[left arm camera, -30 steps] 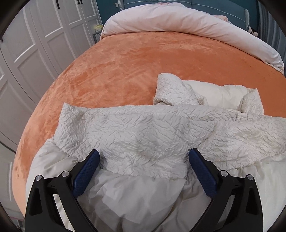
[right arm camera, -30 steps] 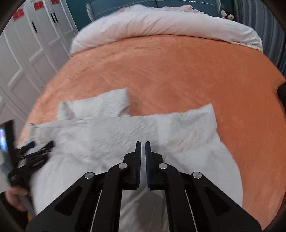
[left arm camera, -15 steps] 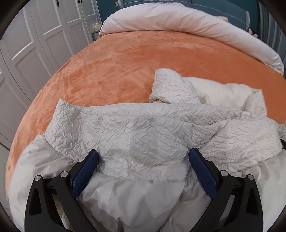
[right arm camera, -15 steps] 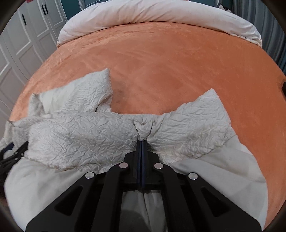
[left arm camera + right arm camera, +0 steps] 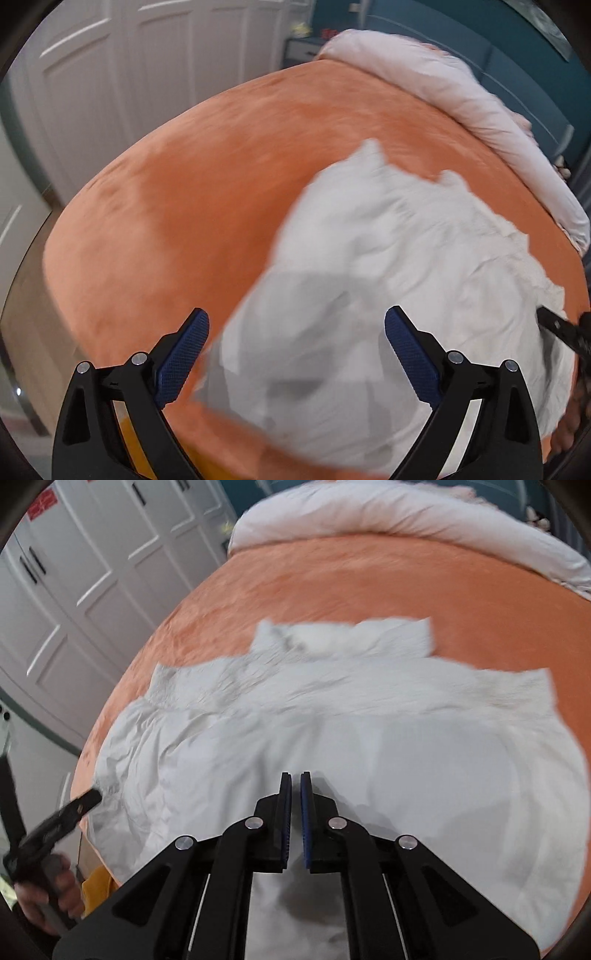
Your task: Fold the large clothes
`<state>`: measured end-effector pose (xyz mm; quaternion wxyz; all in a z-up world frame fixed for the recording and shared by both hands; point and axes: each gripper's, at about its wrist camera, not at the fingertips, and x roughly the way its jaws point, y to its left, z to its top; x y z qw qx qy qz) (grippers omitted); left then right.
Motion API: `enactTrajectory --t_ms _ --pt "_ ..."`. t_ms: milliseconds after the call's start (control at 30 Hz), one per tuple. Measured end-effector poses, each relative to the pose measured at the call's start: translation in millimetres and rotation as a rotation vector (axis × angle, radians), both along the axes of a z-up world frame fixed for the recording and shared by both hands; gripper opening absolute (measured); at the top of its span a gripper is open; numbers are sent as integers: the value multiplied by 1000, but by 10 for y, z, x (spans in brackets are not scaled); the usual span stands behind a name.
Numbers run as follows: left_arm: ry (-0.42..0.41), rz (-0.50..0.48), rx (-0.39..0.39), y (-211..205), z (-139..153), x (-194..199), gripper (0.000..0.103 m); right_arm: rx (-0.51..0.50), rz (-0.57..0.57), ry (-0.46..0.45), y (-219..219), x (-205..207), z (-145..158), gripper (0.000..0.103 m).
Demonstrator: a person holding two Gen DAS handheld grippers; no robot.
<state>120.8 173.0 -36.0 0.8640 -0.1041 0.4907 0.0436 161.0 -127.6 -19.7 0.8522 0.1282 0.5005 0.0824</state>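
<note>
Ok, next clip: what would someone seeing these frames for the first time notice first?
The big orange bedspread fills both views, with a crumpled white garment spread across its near half. Beyond it, a rolled white duvet lies along the far edge of the bed. Up close, the right claw is shut with nothing in it above the garment, and the left claw gapes wide open over the garment's edge.
</note>
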Motion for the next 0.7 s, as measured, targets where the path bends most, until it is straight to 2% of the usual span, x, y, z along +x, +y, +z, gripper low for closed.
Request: enactTrajectory --t_ms 100,133,300,433,467,500,533,567,700 --pt "43 8 -69 166 -123 -162 95 -35 7 80 143 78 -337 0" --pt "69 10 -109 208 -211 -215 95 -40 2 77 161 69 -453 0" --pt "139 91 -302 358 -600 -280 98 -20 -30 84 127 35 -529 0" --pt "90 82 -318 260 -567 -155 97 -7 -33 90 75 8 -545 0" --pt "86 75 -319 228 -538 -123 92 -3 -34 90 56 19 -539 0" --pt "78 64 -325 186 -498 -100 80 -1 -36 88 76 21 -542 0" --pt "53 43 -326 120 -394 -85 76 -2 -39 84 80 11 -547 0" --pt "26 20 -309 42 -279 -90 66 -6 -41 81 92 13 -550 0" --pt "-75 -117 -223 -290 193 -159 20 -45 -46 56 141 -9 -563 0"
